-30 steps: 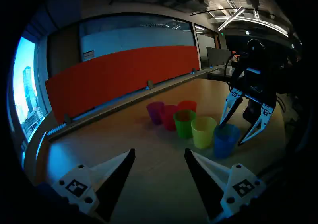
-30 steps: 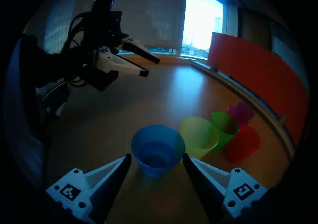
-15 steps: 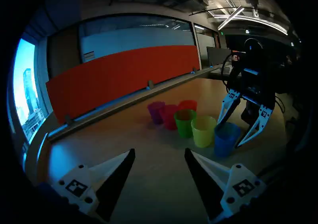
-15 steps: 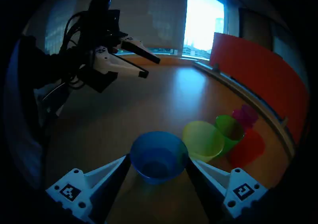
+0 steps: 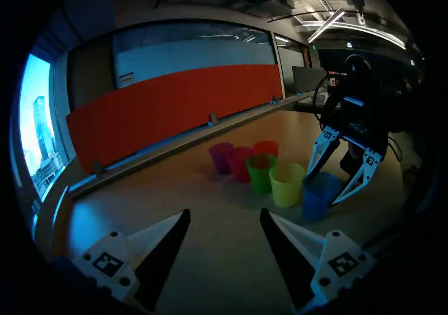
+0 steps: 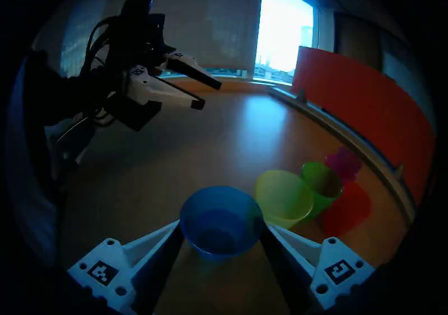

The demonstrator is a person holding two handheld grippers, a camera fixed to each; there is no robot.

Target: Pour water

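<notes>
Blue translucent plastic cup (image 6: 221, 234) stands on the wooden table (image 5: 168, 197), at the end of the cup row farthest from the partition edge, between the fingers of the right gripper (image 6: 222, 225). Fingers are spread, one on each side of the cup, at or just off its wall; no squeeze visible.

Judgement: close evenly below the rim and gently, since thin plastic likely flexes; lift straight up before tilting. Water level inside: cannot tell.

Left gripper (image 5: 224, 211) hovers over the table well apart from the row, fingers wide, holding nothing.

Obstacle: yellow plastic cup (image 6: 284, 198) sits just beside the blue one, close to one finger. A green cup (image 6: 320, 183), a red cup (image 6: 348, 210) and a purple cup (image 6: 343, 161) follow toward the red partition panel (image 5: 173, 108). Risk: nudging the yellow cup on closing or lifting.
</notes>
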